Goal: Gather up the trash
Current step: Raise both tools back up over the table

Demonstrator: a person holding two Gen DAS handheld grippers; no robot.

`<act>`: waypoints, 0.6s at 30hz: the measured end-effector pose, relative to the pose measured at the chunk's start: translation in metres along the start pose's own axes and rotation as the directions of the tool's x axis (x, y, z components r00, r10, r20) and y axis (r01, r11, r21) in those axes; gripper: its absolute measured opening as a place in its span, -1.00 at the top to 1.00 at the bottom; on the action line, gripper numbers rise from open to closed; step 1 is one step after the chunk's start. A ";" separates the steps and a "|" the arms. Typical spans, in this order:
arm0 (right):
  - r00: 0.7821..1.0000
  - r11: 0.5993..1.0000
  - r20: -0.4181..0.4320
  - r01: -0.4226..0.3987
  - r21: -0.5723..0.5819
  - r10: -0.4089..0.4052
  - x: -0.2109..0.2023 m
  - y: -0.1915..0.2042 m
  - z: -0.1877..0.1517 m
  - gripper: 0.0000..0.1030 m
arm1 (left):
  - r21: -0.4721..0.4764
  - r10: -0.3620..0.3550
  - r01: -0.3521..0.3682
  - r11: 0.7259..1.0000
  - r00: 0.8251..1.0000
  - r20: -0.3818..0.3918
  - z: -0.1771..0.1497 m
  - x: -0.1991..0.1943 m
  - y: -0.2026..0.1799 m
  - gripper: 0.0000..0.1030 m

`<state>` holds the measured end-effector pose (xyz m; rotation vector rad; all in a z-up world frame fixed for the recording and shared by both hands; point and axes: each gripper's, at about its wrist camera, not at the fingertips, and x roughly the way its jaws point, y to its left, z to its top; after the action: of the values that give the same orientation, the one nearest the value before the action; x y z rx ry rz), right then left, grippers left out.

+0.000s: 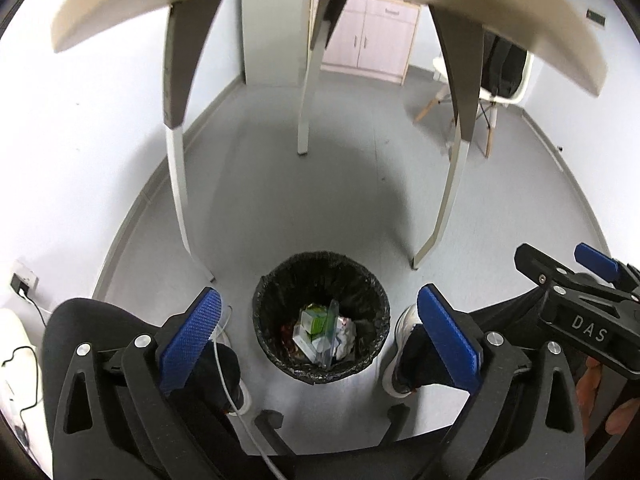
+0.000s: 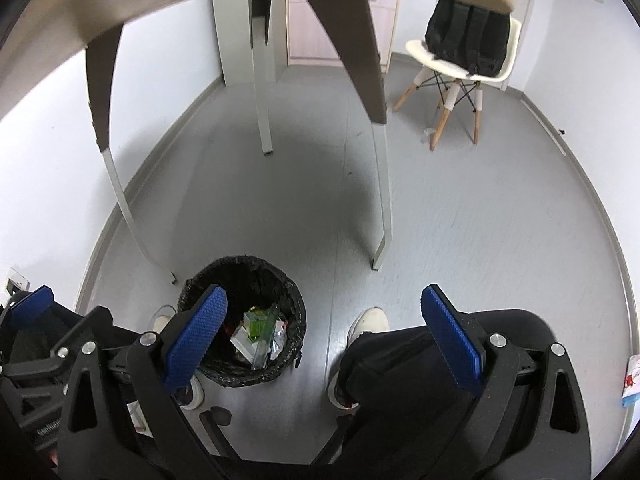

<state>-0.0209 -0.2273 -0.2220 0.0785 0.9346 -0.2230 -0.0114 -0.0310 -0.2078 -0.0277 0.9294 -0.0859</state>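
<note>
A round bin with a black liner [image 1: 276, 344] stands on the grey floor between the person's feet. It holds trash [image 1: 322, 334]: a green and white carton, clear plastic and crumpled wrappers. My left gripper [image 1: 320, 340] hangs open and empty above the bin. The bin also shows in the right wrist view [image 2: 288, 300], with the same trash [image 2: 258, 334]. My right gripper [image 2: 324, 340] is open and empty, to the right of the bin, over the floor and the person's leg. The right gripper also shows at the right edge of the left wrist view [image 1: 576, 268].
A table edge [image 1: 120, 12] with white legs [image 1: 178, 184] stands just beyond the bin. A white chair with a black backpack [image 2: 468, 40] stands at the far right. A wall socket with a cable [image 1: 22, 280] is at the left. A small packet [image 2: 632, 380] lies at the far right.
</note>
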 end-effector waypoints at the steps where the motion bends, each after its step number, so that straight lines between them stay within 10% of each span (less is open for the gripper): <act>1: 1.000 1.000 0.006 0.001 0.001 -0.001 -0.005 -0.001 0.000 -0.82 | -0.004 -0.002 0.002 1.000 1.000 0.007 0.001 -0.005 0.001 -0.88; 18: 0.969 0.999 0.241 -0.040 -0.029 0.045 -0.140 -0.002 0.025 -0.82 | -0.014 0.023 -0.021 1.000 0.988 0.151 0.026 -0.097 0.003 -0.89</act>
<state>-0.0820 -0.2111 -0.0943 0.0480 0.6915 -0.1772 -0.0483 -0.0201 -0.1148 -0.0352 0.7788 -0.0571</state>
